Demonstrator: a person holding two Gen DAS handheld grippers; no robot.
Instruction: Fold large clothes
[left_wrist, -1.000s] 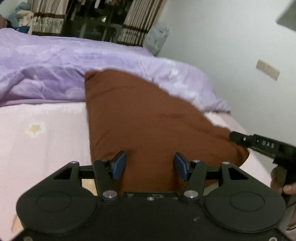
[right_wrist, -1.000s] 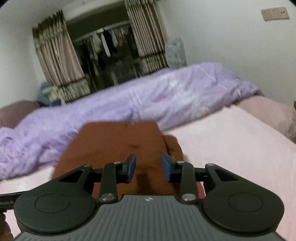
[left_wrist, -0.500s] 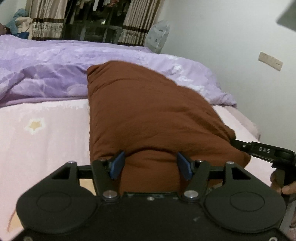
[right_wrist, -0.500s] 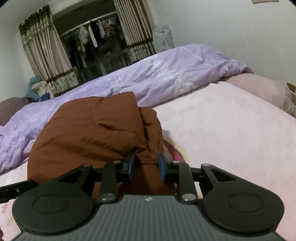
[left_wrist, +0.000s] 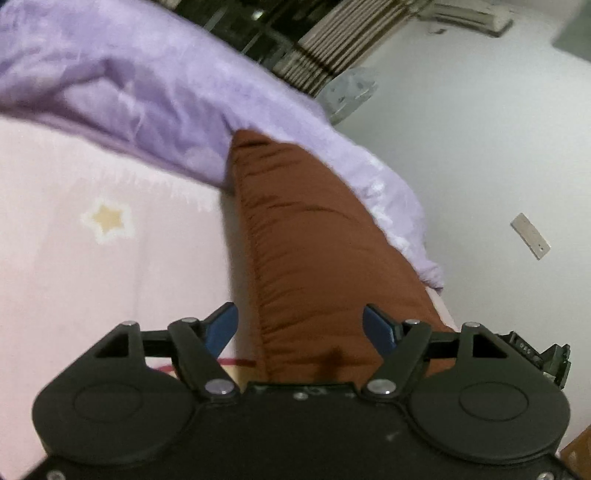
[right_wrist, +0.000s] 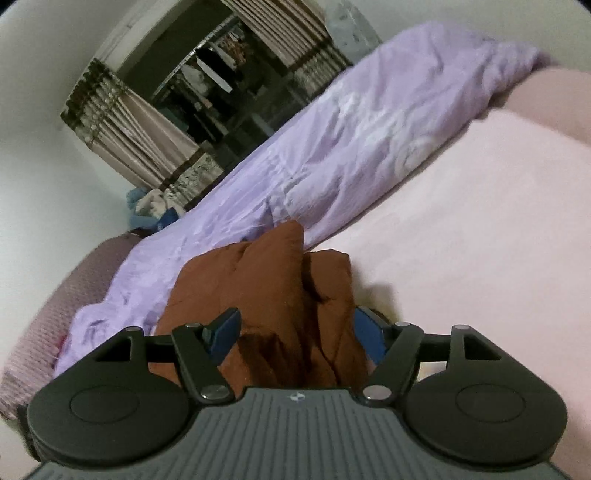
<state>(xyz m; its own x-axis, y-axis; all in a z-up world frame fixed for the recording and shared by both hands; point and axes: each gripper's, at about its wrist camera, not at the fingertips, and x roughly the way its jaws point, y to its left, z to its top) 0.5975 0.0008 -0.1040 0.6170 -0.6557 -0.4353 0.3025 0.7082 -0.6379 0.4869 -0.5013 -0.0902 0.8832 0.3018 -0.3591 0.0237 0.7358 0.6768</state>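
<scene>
Both jaws are opening, released: left gripper (left_wrist: 301, 325) and right gripper (right_wrist: 295, 332) straddle the rust-brown padded garment (left_wrist: 314, 240), stretching lengthwise straight ahead.

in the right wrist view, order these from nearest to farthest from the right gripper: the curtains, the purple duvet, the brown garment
1. Brown garment: lies between the opening jaws of the right gripper.
2. Purple duvet: just behind the garment, stretched across the bed.
3. Curtains: far back on the left, by the dark doorway.
</scene>
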